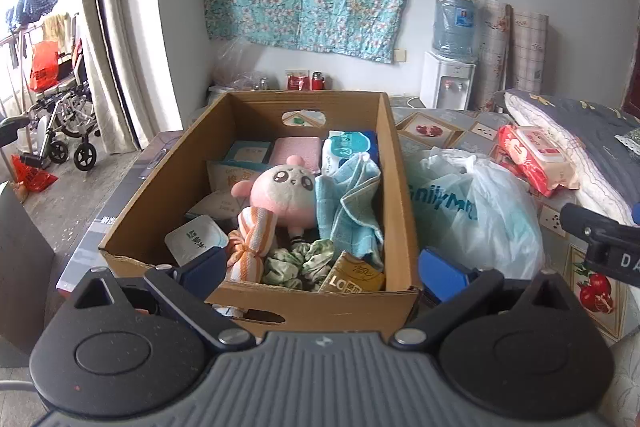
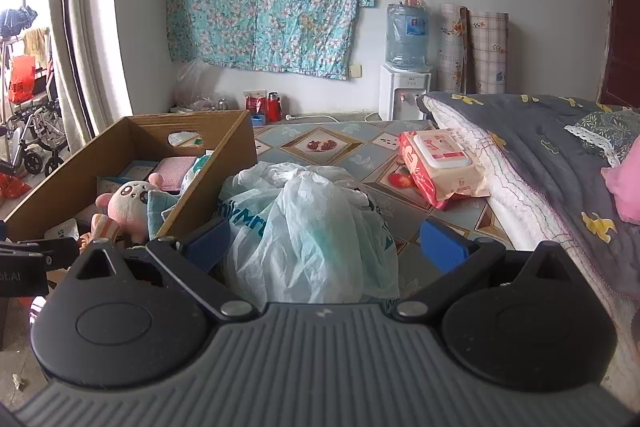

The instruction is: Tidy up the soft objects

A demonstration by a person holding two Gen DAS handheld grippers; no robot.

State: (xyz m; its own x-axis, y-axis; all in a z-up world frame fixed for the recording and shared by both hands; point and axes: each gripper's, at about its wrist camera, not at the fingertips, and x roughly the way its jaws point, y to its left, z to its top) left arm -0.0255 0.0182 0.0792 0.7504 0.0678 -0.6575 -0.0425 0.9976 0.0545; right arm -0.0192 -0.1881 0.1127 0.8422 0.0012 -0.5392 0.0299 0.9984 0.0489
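A cardboard box [image 1: 394, 163] stands on the bed and holds a pink plush toy [image 1: 280, 193], a blue towel [image 1: 348, 211], an orange striped cloth [image 1: 250, 241], a green scrunchie [image 1: 300, 261] and several packets. My left gripper [image 1: 324, 273] is open and empty at the box's near wall. My right gripper [image 2: 324, 247] is open and empty, its fingers either side of a white plastic bag [image 2: 312, 223] right of the box [image 2: 224, 163]. The bag also shows in the left wrist view [image 1: 472, 215].
A red wet-wipes pack [image 2: 440, 167] lies beyond the bag on the patterned bed sheet [image 2: 320, 147]. A folded grey quilt [image 2: 540, 155] fills the right side. A water dispenser [image 2: 404, 91] stands by the far wall. A wheelchair [image 1: 60, 115] is at the left.
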